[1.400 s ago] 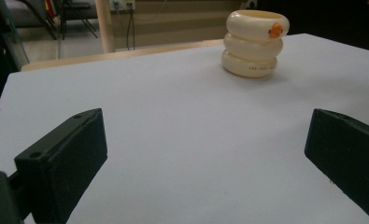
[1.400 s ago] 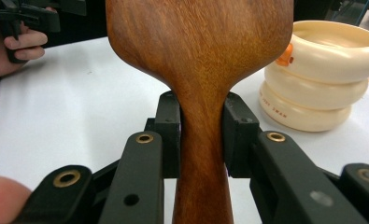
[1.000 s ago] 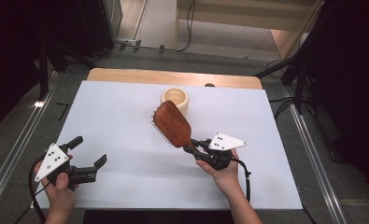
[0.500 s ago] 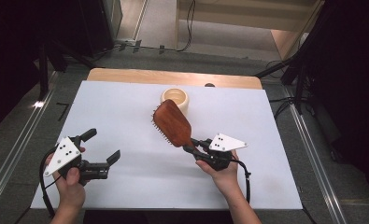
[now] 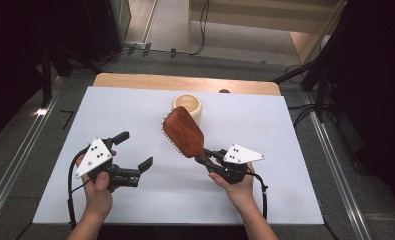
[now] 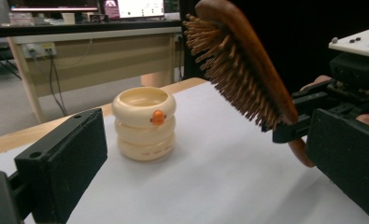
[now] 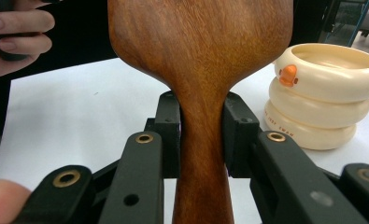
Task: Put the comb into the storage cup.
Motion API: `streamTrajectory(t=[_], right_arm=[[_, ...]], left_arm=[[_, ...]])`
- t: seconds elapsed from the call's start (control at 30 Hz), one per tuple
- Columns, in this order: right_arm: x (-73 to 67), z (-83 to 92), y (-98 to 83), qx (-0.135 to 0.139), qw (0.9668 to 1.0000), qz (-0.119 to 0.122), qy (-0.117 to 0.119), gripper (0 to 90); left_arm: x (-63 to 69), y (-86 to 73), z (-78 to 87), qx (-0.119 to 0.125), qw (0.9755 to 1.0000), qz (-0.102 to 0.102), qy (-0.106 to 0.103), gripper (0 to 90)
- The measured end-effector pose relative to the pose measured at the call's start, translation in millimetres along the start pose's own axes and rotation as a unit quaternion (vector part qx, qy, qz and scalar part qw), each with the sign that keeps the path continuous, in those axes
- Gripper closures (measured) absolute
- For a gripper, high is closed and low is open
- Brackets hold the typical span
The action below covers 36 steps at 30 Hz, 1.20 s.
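A brown wooden hairbrush (image 5: 184,132) is held up over the white table, bristles facing left and down. My right gripper (image 5: 208,156) is shut on its handle (image 7: 203,135), the pads pressing both sides of the neck. The bristles (image 6: 229,70) hang above the mat. A cream ringed cup (image 5: 187,106) with an orange duck beak (image 6: 158,116) stands behind the brush, also to the right in the right gripper view (image 7: 327,93). My left gripper (image 5: 133,150) is at the front left, jaws wide apart with nothing between them, pointing toward the cup (image 6: 145,123).
The white mat (image 5: 135,110) covers a wooden table whose far edge (image 5: 135,80) shows behind it. Metal rails (image 5: 15,160) run along both sides. A desk and cables stand in the background beyond the table.
My left gripper has moved right and slightly up, toward the middle of the mat. The right gripper and the brush have kept still.
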State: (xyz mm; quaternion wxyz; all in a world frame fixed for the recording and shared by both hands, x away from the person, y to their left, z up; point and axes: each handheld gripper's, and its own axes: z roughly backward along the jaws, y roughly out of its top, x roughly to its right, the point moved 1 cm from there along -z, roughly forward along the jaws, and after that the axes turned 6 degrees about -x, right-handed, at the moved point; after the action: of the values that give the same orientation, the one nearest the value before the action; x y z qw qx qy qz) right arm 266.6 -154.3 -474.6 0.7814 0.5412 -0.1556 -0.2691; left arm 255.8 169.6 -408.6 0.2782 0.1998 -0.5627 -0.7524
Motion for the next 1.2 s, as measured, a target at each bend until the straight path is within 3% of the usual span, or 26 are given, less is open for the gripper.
streamTrajectory(t=[0.2,0.4,0.43,1.2], right_arm=[[-1.8,-0.5,0.5,0.002,1.0000,0.000,0.002,69.9],[-3.0,1.1,1.7,0.007,1.0000,-0.001,0.001,69.9],[-3.1,1.3,2.0,0.008,1.0000,0.000,0.001,69.9],[-9.6,3.2,6.5,0.019,0.9998,0.003,-0.004,69.9]], left_arm=[[5.3,5.9,-14.4,0.003,1.0000,0.004,-0.007,0.0],[9.4,9.3,-26.0,0.004,0.9997,0.020,-0.015,0.0],[10.1,10.3,-28.1,0.000,0.9996,0.019,-0.023,0.0],[32.2,24.9,-60.7,-0.001,0.9990,0.027,-0.035,0.0]])
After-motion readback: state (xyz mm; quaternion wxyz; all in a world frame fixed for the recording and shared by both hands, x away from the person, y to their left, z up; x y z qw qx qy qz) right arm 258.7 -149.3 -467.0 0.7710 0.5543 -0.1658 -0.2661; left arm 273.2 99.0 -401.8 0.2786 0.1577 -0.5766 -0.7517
